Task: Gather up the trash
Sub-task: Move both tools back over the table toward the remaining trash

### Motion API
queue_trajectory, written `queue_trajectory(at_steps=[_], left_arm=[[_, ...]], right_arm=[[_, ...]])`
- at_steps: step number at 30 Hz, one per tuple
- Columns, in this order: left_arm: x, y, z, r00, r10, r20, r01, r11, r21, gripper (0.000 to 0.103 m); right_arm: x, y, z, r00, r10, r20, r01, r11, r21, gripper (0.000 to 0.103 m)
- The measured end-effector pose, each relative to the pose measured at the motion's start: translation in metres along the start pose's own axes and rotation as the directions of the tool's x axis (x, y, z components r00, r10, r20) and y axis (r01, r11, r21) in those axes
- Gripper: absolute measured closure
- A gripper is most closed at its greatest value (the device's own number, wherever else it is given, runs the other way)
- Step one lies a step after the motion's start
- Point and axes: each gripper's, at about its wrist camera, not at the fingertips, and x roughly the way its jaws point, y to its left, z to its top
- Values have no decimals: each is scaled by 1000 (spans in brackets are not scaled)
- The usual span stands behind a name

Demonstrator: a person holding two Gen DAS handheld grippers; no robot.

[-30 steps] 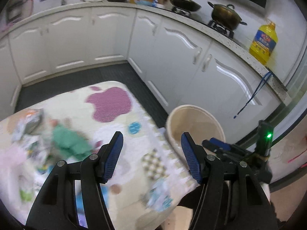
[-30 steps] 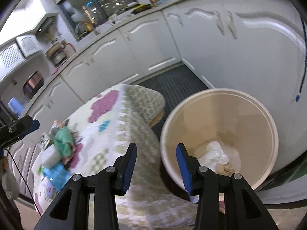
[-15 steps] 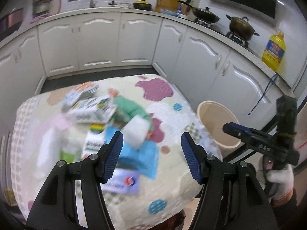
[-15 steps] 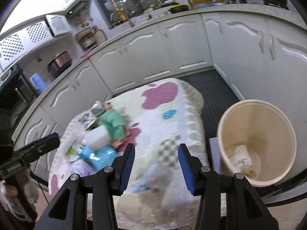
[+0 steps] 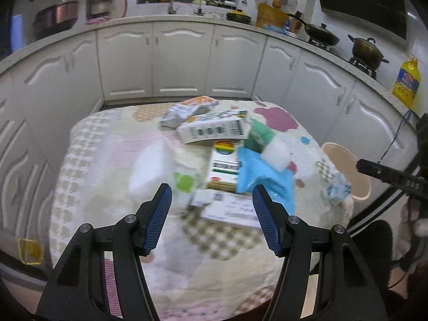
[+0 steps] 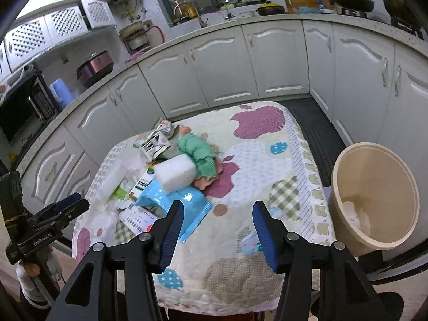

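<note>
Trash lies in a heap on the quilt-covered table (image 5: 88,160): a white carton (image 5: 214,131), a blue plastic bag (image 5: 263,179), a white foam block (image 6: 175,172), a green cloth (image 6: 198,152) and a printed card (image 5: 232,211). My left gripper (image 5: 212,214) hovers open over the heap's near edge with nothing between its pads. My right gripper (image 6: 218,227) hangs over the table's front right part; its jaws are opening and hold nothing. A small crumpled wrapper (image 6: 251,240) lies just beyond its right finger. The beige bin (image 6: 374,195) stands beside the table with white tissue (image 6: 355,214) inside.
White kitchen cabinets (image 5: 182,61) curve around the table, with a dark floor strip (image 6: 318,133) between them. Pots (image 5: 366,50) and a yellow oil bottle (image 5: 406,83) stand on the counter. A gloved hand (image 6: 40,267) holds the left gripper (image 6: 53,214) at the table's left corner.
Both views have swung away from the bin and now face the trash heap on the table. The right gripper's jaws stand wider than before. The left jaws look unchanged.
</note>
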Motion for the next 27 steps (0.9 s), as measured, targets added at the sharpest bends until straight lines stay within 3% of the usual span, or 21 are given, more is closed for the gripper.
queue_trajectory(at_steps=[7, 17, 27], left_arm=[[3, 26, -16, 1000, 21, 9, -20, 998, -64, 41], [-5, 30, -17, 999, 29, 38, -27, 998, -59, 41], [-11, 52, -21, 999, 26, 38, -22, 993, -118, 41]], right_arm=[[-1, 28, 0, 999, -26, -37, 23, 996, -90, 51], [9, 56, -9, 999, -17, -51, 10, 991, -133, 45], [6, 67, -16, 998, -20, -59, 11, 988, -157, 43]])
